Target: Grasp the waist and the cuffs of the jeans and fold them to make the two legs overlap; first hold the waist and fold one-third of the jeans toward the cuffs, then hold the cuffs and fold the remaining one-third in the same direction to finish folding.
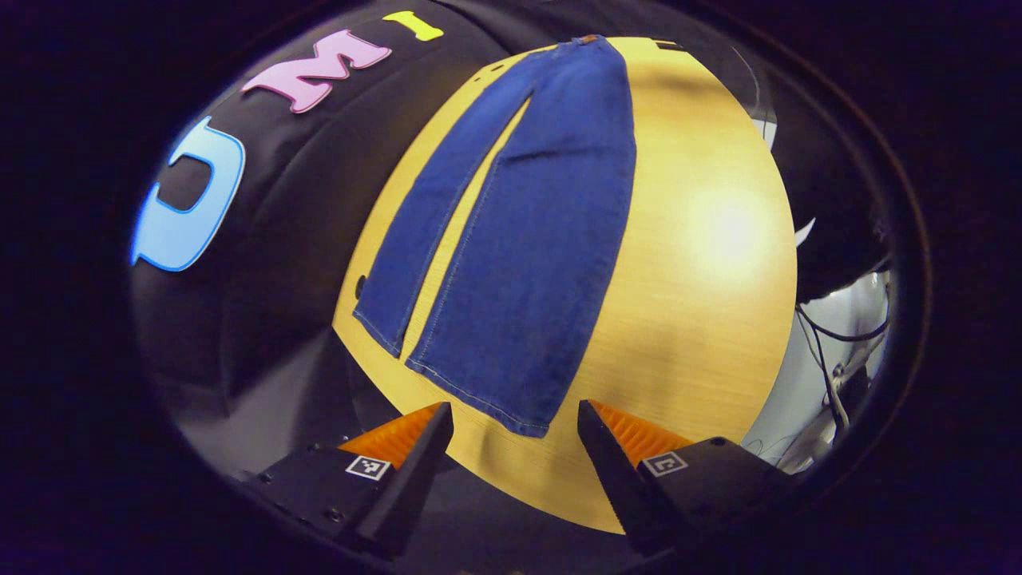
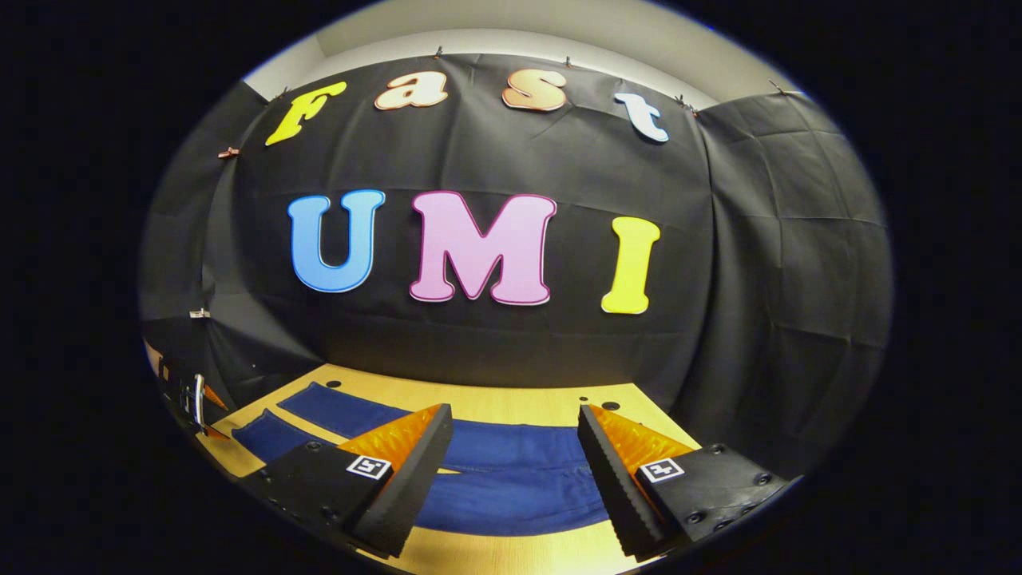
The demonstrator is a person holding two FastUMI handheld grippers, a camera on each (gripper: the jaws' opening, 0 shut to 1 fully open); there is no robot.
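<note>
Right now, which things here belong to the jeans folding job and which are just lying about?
For the job:
jeans, spread flat, legs apart
left gripper, open
right gripper, open
wooden table

Lying about:
cables past the table's edge

Wooden table, cables beside it.

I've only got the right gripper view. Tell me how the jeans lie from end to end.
Observer: In the left gripper view the jeans lie flat and unfolded, legs apart, with table showing between them.
Operator: Report where the cuffs are.
Observer: The cuffs lie at the end nearest the left claw; the waist is at the far end.
Operator: Give me that claw's state.
Observer: Open, holding nothing, just short of the nearer cuff.
</note>
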